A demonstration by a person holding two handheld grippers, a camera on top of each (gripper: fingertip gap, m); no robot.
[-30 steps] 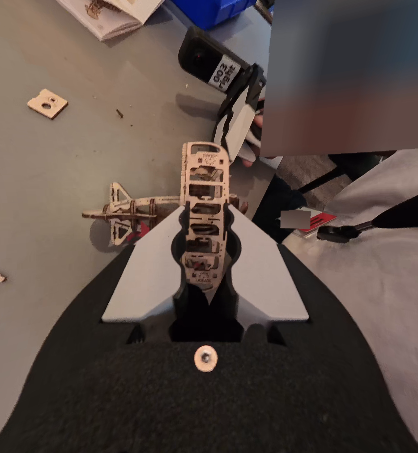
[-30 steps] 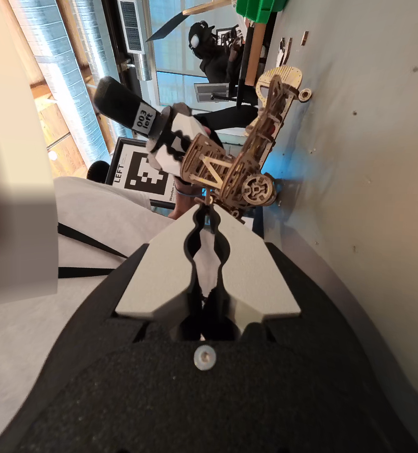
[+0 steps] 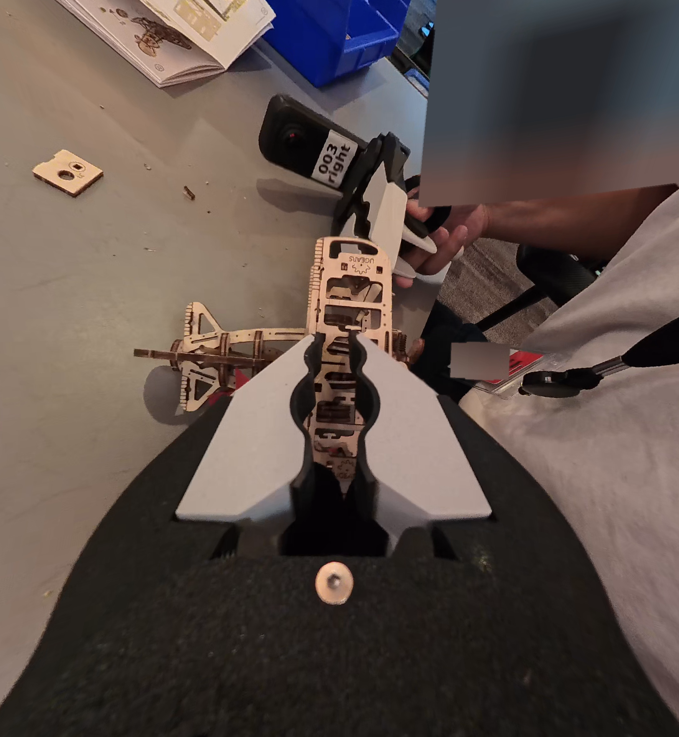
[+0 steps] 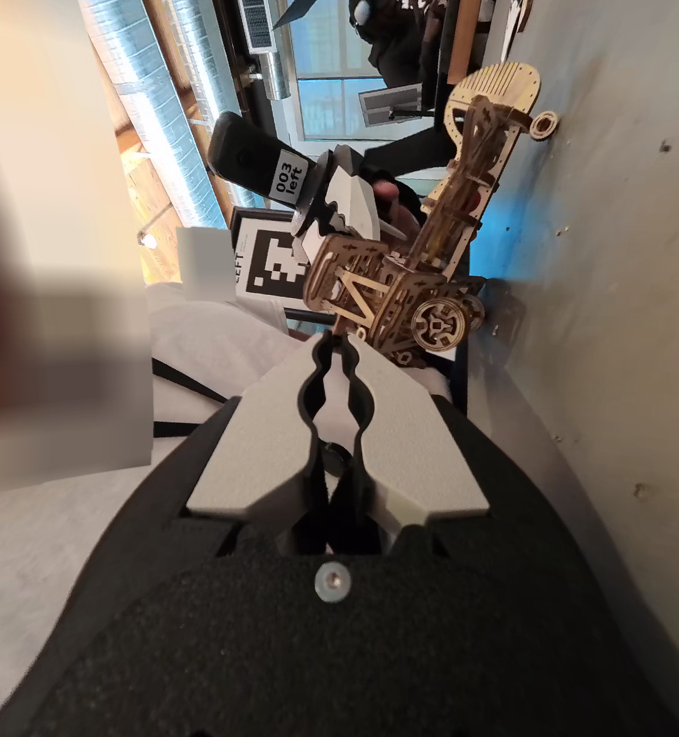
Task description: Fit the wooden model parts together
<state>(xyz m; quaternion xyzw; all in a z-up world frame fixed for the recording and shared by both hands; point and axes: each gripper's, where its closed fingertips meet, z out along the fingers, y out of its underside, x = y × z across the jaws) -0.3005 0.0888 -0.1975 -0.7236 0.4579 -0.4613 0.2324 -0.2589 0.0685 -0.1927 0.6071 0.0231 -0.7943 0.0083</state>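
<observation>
The wooden model plane (image 3: 250,351) is held near the worktop's (image 3: 90,279) right edge, its tail pointing towards the left edge. Its upper wing (image 3: 350,303) is clamped between the fingers of the left gripper (image 3: 336,339). The right gripper (image 4: 336,339) is brought close to the nose end beside the wheel (image 4: 437,325); its fingers are nearly closed, and whether a small part is pinched at the tips cannot be told. For a good fit, the wing should be kept firmly clamped so the thin frame is not twisted, and any piece should be lined up squarely with its slot before gentle, straight pressure is applied. A loose wooden tile (image 3: 67,172) is left towards the far left corner
</observation>
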